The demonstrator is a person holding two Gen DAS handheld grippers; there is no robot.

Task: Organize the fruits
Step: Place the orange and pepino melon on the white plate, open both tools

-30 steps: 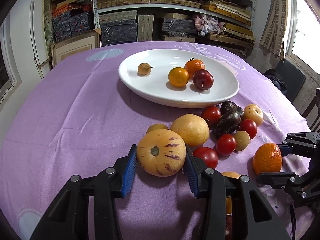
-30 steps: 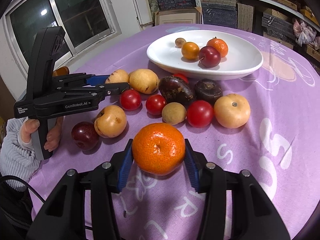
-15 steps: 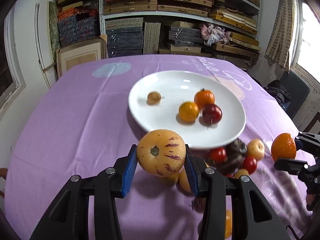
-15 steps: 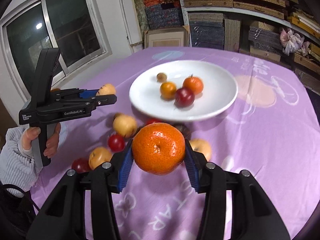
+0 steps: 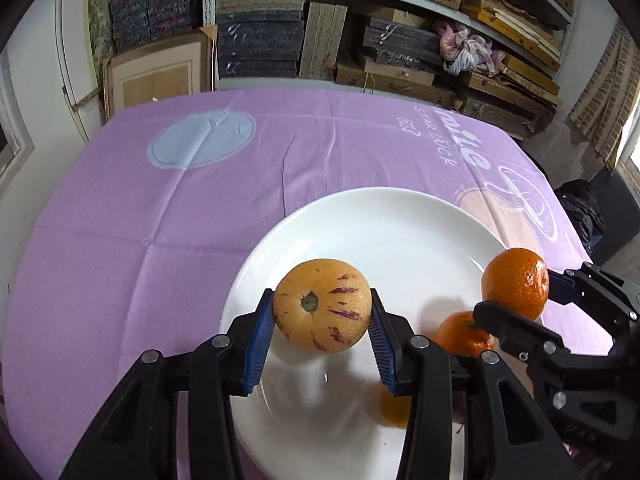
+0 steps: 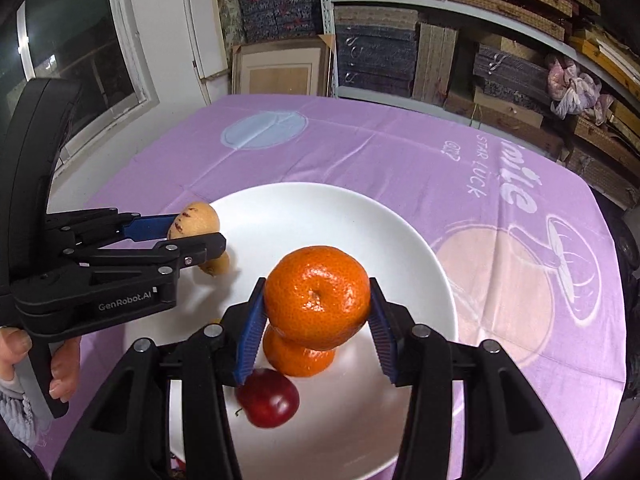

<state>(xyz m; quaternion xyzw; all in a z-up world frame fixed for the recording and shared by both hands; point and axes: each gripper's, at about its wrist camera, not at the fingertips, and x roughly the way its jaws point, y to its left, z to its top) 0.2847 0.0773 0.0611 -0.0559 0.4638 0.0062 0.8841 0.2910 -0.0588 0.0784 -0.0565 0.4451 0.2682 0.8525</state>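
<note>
My left gripper (image 5: pixel 322 330) is shut on a yellow melon with purple streaks (image 5: pixel 322 311) and holds it above the white plate (image 5: pixel 360 216). My right gripper (image 6: pixel 316 314) is shut on a mandarin (image 6: pixel 317 297) above the same plate (image 6: pixel 320 208). On the plate lie another mandarin (image 6: pixel 298 354), a dark red plum (image 6: pixel 269 402) and a small yellow fruit (image 6: pixel 218 266). The right gripper with its mandarin (image 5: pixel 515 282) shows at the right of the left wrist view. The left gripper with the melon (image 6: pixel 195 222) shows at the left of the right wrist view.
The plate sits on a purple tablecloth (image 5: pixel 160 220) with printed shapes. Shelves with stacked boxes (image 5: pixel 280 40) stand behind the table. A window (image 6: pixel 80 40) is at the left. The other loose fruits are out of view.
Both grippers have lifted their fruits off the cloth and carried them forward until they are over the plate. The loose fruits have dropped out of view.
</note>
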